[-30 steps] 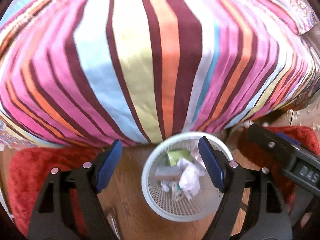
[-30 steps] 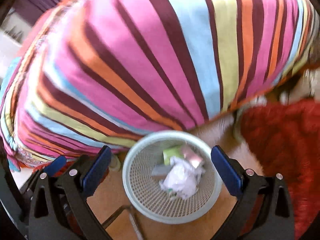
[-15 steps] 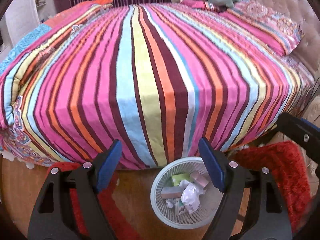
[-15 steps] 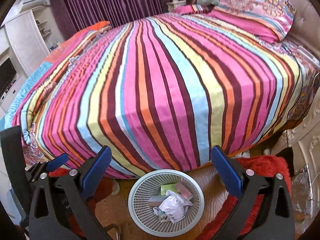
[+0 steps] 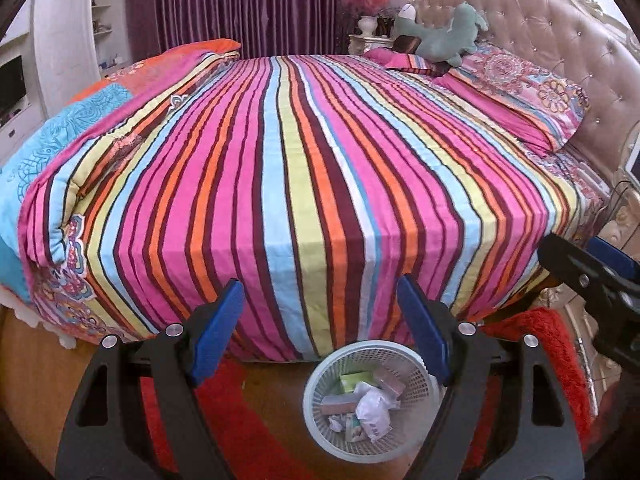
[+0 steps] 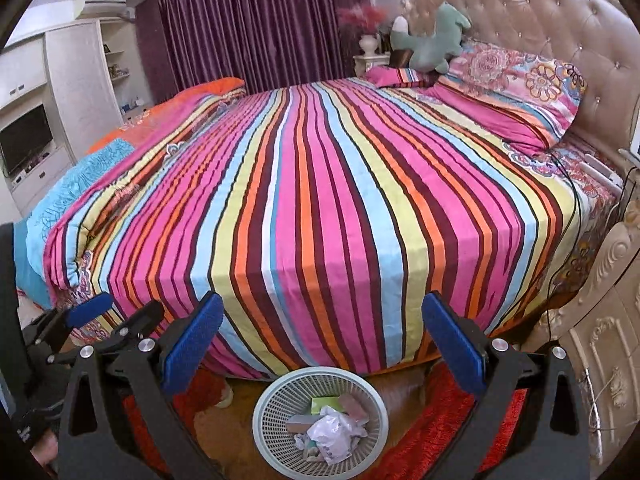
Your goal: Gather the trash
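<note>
A white mesh waste basket (image 5: 320,432) stands on the wooden floor at the foot of the bed's near side; it also shows in the right wrist view (image 6: 276,444). It holds crumpled white plastic (image 5: 372,410), a green packet (image 5: 356,380) and small wrappers (image 6: 334,432). My left gripper (image 5: 322,330) is open and empty, high above the basket. My right gripper (image 6: 320,342) is open and empty, also well above the basket. The right gripper's fingers (image 5: 588,272) show at the right edge of the left wrist view.
A large bed with a striped cover (image 5: 304,168) fills both views. A green plush toy (image 5: 440,36) and pillows (image 6: 516,84) lie by the tufted headboard. Red rugs (image 5: 556,368) flank the basket. A carved nightstand (image 6: 608,320) stands at right.
Both grippers have risen and pulled back from the basket, which now looks smaller and lower. The whole bed, headboard and curtains have come into view. Both stay open and empty.
</note>
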A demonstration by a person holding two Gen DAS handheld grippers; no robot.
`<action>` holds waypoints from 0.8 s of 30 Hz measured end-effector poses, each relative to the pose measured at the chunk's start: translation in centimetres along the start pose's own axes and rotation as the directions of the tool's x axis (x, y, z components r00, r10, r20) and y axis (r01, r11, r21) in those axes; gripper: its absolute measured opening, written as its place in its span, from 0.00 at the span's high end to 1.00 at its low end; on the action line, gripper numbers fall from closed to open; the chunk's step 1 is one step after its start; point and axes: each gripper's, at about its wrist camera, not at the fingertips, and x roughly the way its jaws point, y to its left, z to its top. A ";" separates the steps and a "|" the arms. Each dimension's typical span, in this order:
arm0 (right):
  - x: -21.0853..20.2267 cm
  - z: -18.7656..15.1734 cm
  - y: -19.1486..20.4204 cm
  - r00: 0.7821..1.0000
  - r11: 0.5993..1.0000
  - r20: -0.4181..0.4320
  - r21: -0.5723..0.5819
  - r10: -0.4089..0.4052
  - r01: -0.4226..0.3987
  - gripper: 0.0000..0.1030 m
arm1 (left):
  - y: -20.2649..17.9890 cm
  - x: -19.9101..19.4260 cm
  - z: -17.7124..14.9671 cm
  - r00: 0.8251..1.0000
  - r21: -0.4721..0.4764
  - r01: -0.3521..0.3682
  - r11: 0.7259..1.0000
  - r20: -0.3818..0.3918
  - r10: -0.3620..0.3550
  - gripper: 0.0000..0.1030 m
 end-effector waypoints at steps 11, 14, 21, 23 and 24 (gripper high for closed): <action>-0.6 0.1 0.1 0.999 0.999 0.032 -0.010 -0.041 0.042 0.07 | -1.0 -0.6 0.3 0.999 0.048 -0.039 0.998 0.020 0.038 0.25; -0.8 0.1 0.0 0.999 0.999 0.034 -0.010 -0.039 0.039 0.07 | -0.7 -0.6 0.4 0.999 0.037 -0.038 0.999 0.019 0.038 0.25; -0.8 0.2 -0.2 0.999 0.999 0.038 -0.010 -0.038 0.039 0.07 | -0.8 -0.9 0.6 0.999 0.043 -0.037 0.998 0.034 0.036 0.25; -0.9 0.3 -0.2 0.998 0.999 0.042 -0.009 -0.039 0.039 0.07 | -1.0 -0.8 0.7 0.999 0.051 -0.041 0.998 0.036 0.039 0.25; -1.0 0.3 -0.2 0.998 0.999 0.044 -0.007 -0.039 0.039 0.07 | -1.0 -0.8 0.6 0.999 0.055 -0.040 0.998 0.036 0.038 0.25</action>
